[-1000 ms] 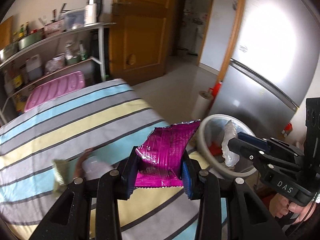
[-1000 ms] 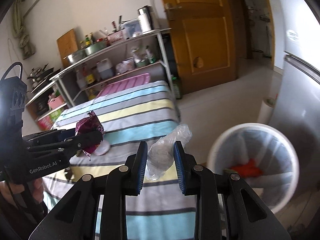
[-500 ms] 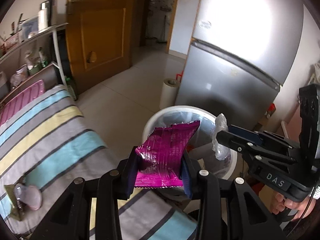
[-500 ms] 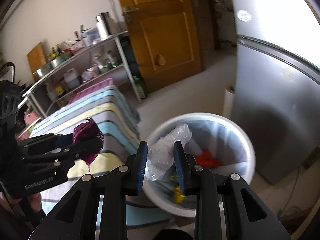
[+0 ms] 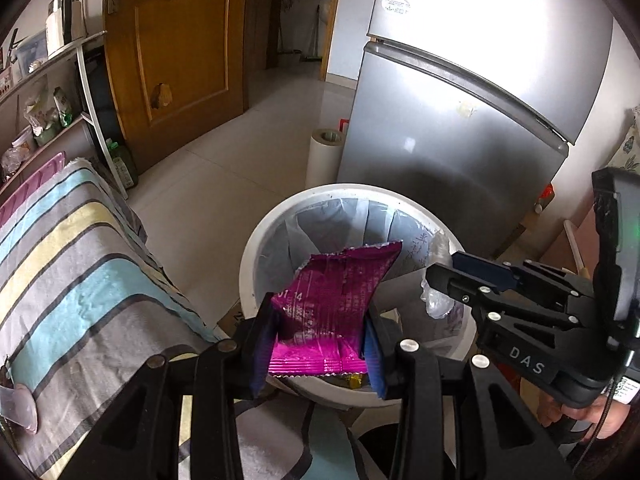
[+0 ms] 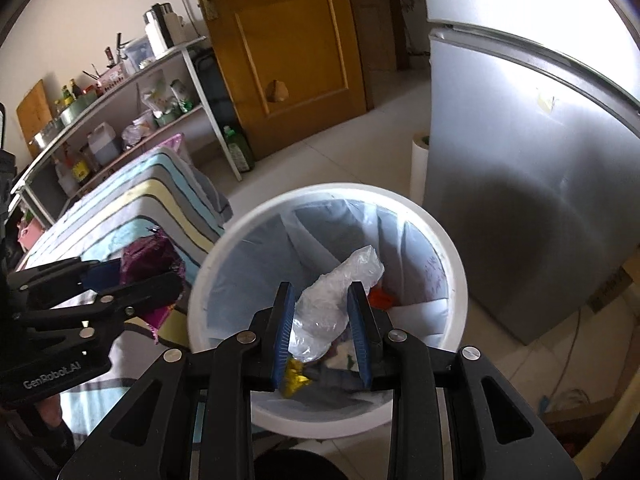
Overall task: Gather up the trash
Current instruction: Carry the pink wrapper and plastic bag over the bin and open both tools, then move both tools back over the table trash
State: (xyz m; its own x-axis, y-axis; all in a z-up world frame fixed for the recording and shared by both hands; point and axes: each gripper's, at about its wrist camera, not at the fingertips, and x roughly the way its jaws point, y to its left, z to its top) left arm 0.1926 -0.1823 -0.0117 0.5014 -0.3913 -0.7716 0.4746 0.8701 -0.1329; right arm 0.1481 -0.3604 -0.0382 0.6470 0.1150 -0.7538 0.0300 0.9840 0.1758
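Claws (image 5: 318, 348) (image 6: 322, 330) w/ wrappers over bin (image 6: 452, 256)

Crinkled magenta foil snack wrapper (image 5: 336, 312), faint pale print on it. Crumpled clear plastic bag (image 6: 336, 304), colourless. Round white plastic waste bin (image 6: 456, 280) with pale grey-blue liner; orange-red and yellow scraps inside. Tablecloth (image 5: 80, 280) striped grey, light blue, pale yellow, with thin dark lines. Fridge (image 5: 460, 140) silver-grey. Door (image 6: 288, 40) amber-brown wood.

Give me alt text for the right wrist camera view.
The right gripper holds crumpled clear plastic above a white lined trash bin with scraps inside. At left, the left gripper holds a magenta wrapper beside a striped cloth.
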